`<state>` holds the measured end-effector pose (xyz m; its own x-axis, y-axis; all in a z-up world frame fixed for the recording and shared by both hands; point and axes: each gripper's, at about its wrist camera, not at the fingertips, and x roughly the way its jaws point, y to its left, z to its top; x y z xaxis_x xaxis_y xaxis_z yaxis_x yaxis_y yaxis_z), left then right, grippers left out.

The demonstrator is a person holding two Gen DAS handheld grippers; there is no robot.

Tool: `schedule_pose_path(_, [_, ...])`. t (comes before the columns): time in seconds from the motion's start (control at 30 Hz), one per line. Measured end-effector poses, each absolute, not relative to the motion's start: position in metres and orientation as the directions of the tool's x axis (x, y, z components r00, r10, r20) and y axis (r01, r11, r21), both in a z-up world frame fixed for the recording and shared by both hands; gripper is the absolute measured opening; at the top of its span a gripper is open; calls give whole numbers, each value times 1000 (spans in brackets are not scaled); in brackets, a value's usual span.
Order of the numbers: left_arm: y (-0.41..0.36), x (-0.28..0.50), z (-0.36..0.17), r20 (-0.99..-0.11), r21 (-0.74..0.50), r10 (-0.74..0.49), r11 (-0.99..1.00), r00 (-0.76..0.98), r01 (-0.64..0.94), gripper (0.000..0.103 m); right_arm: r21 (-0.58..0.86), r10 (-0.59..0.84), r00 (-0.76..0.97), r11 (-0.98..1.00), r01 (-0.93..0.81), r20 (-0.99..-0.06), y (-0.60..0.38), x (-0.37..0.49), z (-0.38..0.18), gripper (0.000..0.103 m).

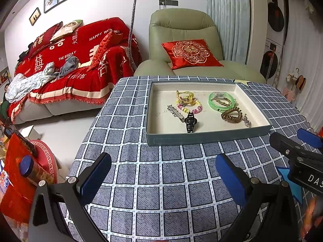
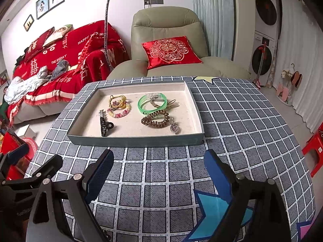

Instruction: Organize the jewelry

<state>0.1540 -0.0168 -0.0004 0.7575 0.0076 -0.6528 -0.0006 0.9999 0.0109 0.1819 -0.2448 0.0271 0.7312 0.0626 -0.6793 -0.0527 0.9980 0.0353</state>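
Flanking checked cloth [image 2: 161, 173]: both tools [image 1: 163, 171] [image 2: 159, 165] spread, w/ coiled hair tie [image 2: 155, 119] & glossy green bangle [image 2: 152, 104] in tray [image 2: 135, 140].

The shallow grey-blue tray [image 2: 133, 140] with a cream lining sat flat on the checked cloth. In its left half lay a black claw clip [image 2: 105, 127], a silver barrette [image 1: 175, 111], a pink-and-yellow beaded bracelet [image 2: 119, 112] and a yellow hair tie [image 2: 117, 99] that overlapped the bracelet. In its right half a green translucent bangle [image 2: 152, 105] touched a brown spiral hair tie [image 2: 155, 119], with a silver pendant [image 2: 174, 128] just beside it.
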Motion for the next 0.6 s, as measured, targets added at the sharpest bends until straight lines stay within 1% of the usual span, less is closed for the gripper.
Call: schedule_pose_path(0.6, [-15, 155, -3, -659, 6, 6, 1000, 752, -3, 103, 34, 61, 732, 998, -52, -679, -244, 182, 28, 92])
